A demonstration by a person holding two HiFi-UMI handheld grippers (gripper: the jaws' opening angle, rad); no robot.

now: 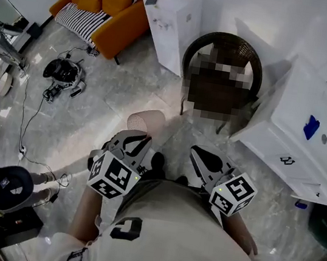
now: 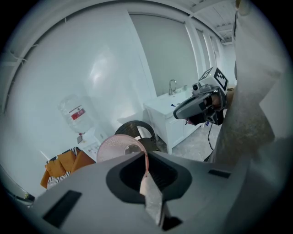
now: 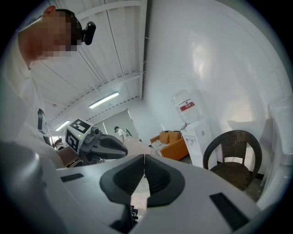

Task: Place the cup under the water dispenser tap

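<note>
Grey marble floor (image 1: 99, 126), orange sofa (image 1: 108, 13), wicker chair (image 1: 227, 40) beside the dispenser (image 1: 176, 21). The left gripper (image 2: 145, 157) is pinching the cup (image 2: 116, 147) by its rim. The right gripper (image 3: 143, 170) has its jaws together, empty.

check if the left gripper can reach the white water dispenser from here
Probably not without walking: the left gripper, shut on the pink cup, is across grey floor from the white water dispenser; the path looks free.

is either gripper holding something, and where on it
The left gripper pinches the pink cup by the edge of its wall; the right gripper is shut on nothing.
</note>
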